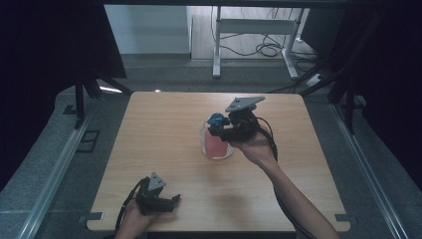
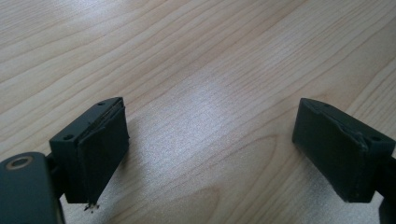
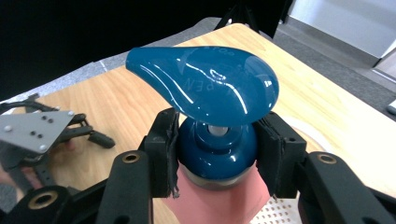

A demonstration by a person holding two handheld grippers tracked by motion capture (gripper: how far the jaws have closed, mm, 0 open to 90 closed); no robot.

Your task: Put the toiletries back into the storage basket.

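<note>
Right claw (image 3: pixel 217 156) grips one pump bottle's (image 3: pixel 219 200) single blue cap (image 3: pixel 217 149).

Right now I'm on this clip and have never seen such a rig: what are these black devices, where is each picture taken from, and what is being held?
No robot here: a person holds a two-jaw hand tool in each hand at a wooden table. The high view looks down from above the person's side. The other two pictures come from cameras riding on each tool, looking along its jaws. The left gripper rests low near the table's front edge, jaws wide apart with bare wood between them. The right gripper is closed on the blue collar of a pump bottle with pink contents, just under its blue pump head.
</note>
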